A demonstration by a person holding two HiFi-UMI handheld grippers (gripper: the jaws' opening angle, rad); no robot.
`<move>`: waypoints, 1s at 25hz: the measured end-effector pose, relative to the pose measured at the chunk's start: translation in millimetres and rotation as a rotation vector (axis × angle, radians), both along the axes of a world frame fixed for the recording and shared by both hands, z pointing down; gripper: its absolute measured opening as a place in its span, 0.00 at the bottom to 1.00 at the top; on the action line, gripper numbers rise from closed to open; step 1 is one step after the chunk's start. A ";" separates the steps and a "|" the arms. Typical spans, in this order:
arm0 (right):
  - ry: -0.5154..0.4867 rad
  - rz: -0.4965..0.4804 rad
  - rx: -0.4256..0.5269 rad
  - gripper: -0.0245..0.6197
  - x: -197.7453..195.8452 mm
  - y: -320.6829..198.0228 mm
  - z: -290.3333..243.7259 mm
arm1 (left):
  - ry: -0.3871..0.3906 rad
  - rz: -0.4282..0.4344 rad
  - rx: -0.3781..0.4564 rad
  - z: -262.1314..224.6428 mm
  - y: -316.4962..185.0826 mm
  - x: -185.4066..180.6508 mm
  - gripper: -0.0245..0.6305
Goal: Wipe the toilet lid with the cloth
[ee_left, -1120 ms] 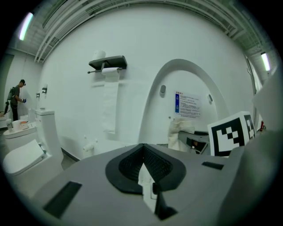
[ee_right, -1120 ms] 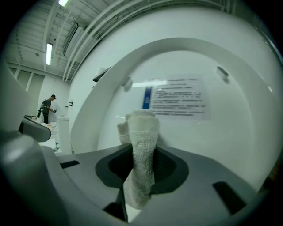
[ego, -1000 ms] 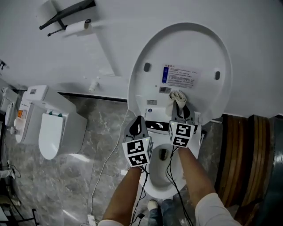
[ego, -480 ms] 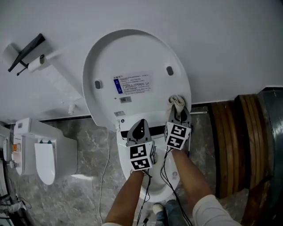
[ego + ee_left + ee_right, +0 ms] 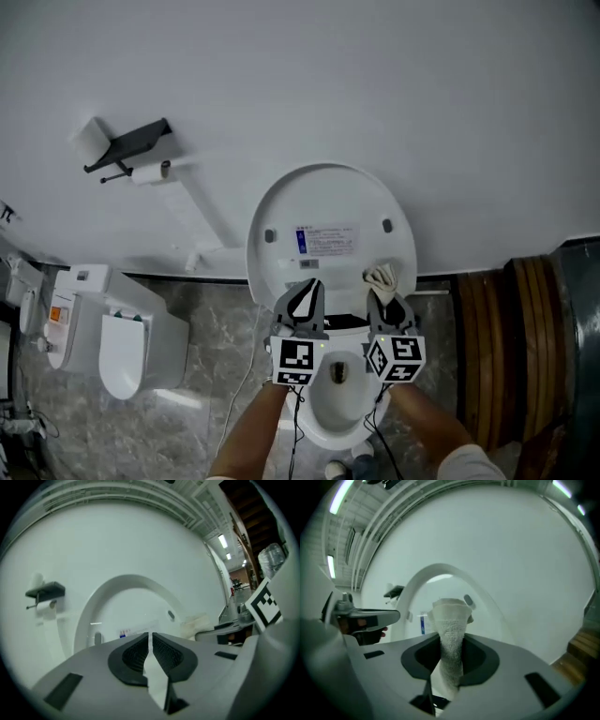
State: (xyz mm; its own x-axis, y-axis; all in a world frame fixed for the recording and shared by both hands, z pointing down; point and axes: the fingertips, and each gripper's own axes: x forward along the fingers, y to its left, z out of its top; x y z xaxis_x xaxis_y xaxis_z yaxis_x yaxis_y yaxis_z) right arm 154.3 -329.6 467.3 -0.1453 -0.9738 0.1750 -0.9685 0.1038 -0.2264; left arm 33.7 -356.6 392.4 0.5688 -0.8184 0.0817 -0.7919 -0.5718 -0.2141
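Observation:
The white toilet lid (image 5: 330, 225) stands upright against the wall, its inner face with a label toward me. My right gripper (image 5: 384, 292) is shut on a bunched off-white cloth (image 5: 380, 277), which sits in front of the lid's lower right part; whether it touches the lid I cannot tell. In the right gripper view the cloth (image 5: 451, 620) rises from between the jaws of the right gripper (image 5: 451, 641). My left gripper (image 5: 302, 295) is beside it, shut and empty, level with the lid's bottom edge. In the left gripper view the left gripper (image 5: 150, 637) has its pads together before the lid (image 5: 131, 599).
The open toilet bowl (image 5: 328, 412) lies below both grippers. A paper roll (image 5: 148, 173) under a black holder (image 5: 131, 148) hangs on the wall at left. A white fixture (image 5: 117, 342) stands on the marble floor at left, dark wooden pieces (image 5: 506, 347) at right, a cable (image 5: 239, 394) beside the bowl.
The cloth has gone from the lid's lower middle, under the label, to its lower right. Both grippers rose side by side, and the head view drew back, so the lid looks smaller.

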 end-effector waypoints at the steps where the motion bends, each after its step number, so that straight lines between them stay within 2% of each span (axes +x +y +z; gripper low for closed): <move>1: -0.042 -0.016 0.005 0.17 -3.1 4.6 -19.3 | -0.015 0.007 0.040 -26.2 -6.7 -4.6 0.06; 2: -0.080 -0.027 0.011 0.17 -5.1 7.1 -37.4 | -0.027 0.001 0.077 -51.4 -16.3 -10.2 0.09; 4: -0.144 -0.051 0.026 0.17 -8.2 10.3 -69.5 | -0.042 -0.026 0.118 -94.6 -40.0 -20.6 0.30; 6: -0.191 -0.087 0.035 0.17 -12.2 18.7 -95.1 | -0.079 -0.040 0.112 -123.2 -65.8 -27.8 0.42; 10: -0.247 -0.145 0.054 0.17 -11.1 54.1 -129.7 | -0.255 -0.003 0.014 -133.7 -122.5 -32.0 0.48; 15: -0.305 -0.144 0.054 0.17 14.5 110.7 -123.1 | -0.430 0.139 -0.192 -96.1 -154.2 -16.3 0.48; 17: -0.311 -0.123 0.011 0.17 25.3 132.3 -107.0 | -0.433 0.156 -0.216 -93.8 -151.2 -15.4 0.49; 20: -0.335 -0.091 -0.066 0.17 35.0 160.1 -83.9 | -0.348 0.176 -0.213 -105.6 -135.1 -18.8 0.49; 22: -0.351 -0.082 -0.100 0.17 34.5 176.9 -78.8 | -0.319 0.201 -0.201 -108.8 -115.0 -21.2 0.49; 25: -0.393 -0.091 -0.113 0.17 20.2 195.0 -90.6 | -0.341 0.256 -0.196 -111.1 -77.6 -25.0 0.49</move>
State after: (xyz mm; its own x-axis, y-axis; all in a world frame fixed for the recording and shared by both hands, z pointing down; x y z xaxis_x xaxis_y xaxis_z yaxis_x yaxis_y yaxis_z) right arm 174.5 -134.6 376.7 -0.3070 -0.9317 0.1941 -0.7940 0.1383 -0.5920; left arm 8.7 -434.1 281.3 0.6644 -0.6055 0.4381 -0.5232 -0.7954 -0.3059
